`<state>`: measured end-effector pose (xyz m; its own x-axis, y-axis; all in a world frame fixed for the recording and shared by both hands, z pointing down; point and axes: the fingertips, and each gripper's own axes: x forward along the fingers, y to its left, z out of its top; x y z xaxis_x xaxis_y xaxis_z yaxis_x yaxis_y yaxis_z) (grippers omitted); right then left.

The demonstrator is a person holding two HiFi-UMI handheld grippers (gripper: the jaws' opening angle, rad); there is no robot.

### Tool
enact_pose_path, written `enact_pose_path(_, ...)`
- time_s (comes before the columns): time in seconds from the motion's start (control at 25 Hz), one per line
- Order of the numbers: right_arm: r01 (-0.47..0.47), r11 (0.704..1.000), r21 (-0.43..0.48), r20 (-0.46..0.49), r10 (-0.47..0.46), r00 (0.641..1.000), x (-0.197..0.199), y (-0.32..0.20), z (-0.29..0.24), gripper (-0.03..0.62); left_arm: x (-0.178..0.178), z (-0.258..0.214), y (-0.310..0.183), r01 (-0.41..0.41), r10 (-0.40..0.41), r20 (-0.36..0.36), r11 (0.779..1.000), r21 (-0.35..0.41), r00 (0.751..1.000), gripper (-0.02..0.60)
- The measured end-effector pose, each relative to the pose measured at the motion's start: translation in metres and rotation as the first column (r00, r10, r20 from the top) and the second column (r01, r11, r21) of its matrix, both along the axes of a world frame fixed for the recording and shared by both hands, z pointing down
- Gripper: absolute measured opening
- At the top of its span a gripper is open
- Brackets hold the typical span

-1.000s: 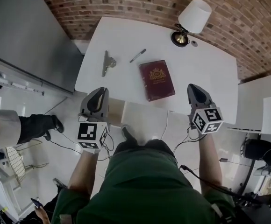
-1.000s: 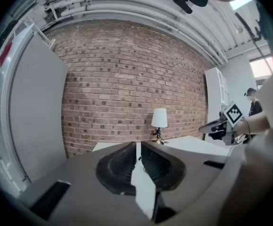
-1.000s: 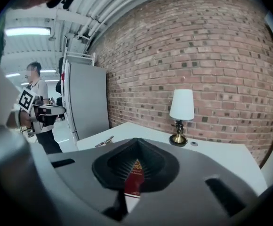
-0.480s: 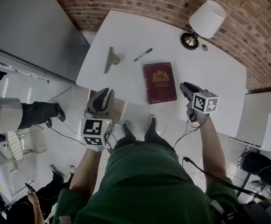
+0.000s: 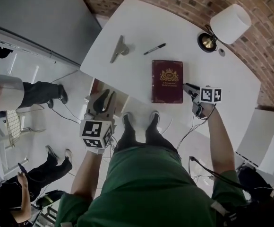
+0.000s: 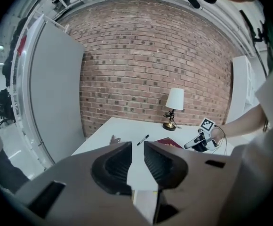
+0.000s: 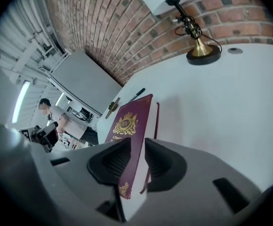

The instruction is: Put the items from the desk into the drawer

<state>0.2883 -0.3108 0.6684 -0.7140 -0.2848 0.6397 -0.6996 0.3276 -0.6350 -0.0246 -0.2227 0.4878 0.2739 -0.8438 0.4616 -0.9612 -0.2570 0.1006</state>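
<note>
Right tool [image 5: 188, 88], jaws just opening, straddles the book's [image 5: 167, 81] edge on the surface [image 5: 137, 22]. Past the book, ahead-left of that tool: pen [image 5: 154, 49], then clip [image 5: 119, 49]. Lamp [image 5: 229, 25] ahead to its right. Left tool [image 5: 104, 97] sits off the surface, left of the book.

From the head we look steeply down, high above, over the tabletop [image 5: 141, 27]. The camera on our left hand-held gripper [image 5: 104, 99] sits back off the near edge, facing across it toward the brick wall [image 6: 150, 55]. The one on our right hand-held gripper [image 5: 188, 88] rides low, tilted, close up to the book [image 7: 132, 121]. All three share book, pen [image 5: 155, 49], lamp [image 5: 230, 23].
</note>
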Motion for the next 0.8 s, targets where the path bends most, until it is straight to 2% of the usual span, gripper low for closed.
enact_pose_path(0.12,0.013,0.999,-0.046,0.037,-0.011,0.999,-0.001,-0.009,0.011,0.115,0.001,0.006,0.009,0.025,-0.025,0.005,0.999,-0.025,1.000,0.064)
enact_pose_path(0.32,0.030,0.994,-0.105,0.106,-0.019,0.994,-0.008,-0.019,0.015,0.115,0.000,0.008,0.016,0.053,-0.053,0.000,0.998,-0.044,0.999,0.063)
enact_pose_path(0.4,0.044,0.992,-0.120,0.134,-0.027,0.991,-0.011,-0.021,0.015,0.098,-0.002,0.005,0.015,0.075,-0.076,-0.008,0.997,-0.030,0.997,0.063)
enact_pose_path(0.48,0.064,0.990,-0.129,0.165,-0.042,0.985,-0.014,-0.020,0.012,0.049,-0.006,0.005,0.016,0.100,-0.101,-0.015,0.995,-0.028,0.995,0.063)
enact_pose_path(0.6,0.087,0.986,-0.140,0.184,-0.061,0.981,-0.017,-0.019,0.007,0.038,-0.012,0.010,0.020,0.136,-0.138,-0.029,0.989,-0.050,0.990,0.063)
enact_pose_path(0.8,0.019,0.989,-0.145,0.196,0.010,0.980,-0.018,-0.029,-0.018,0.025,-0.011,0.015,0.028,0.174,-0.177,-0.050,0.983,-0.062,0.983,0.063)
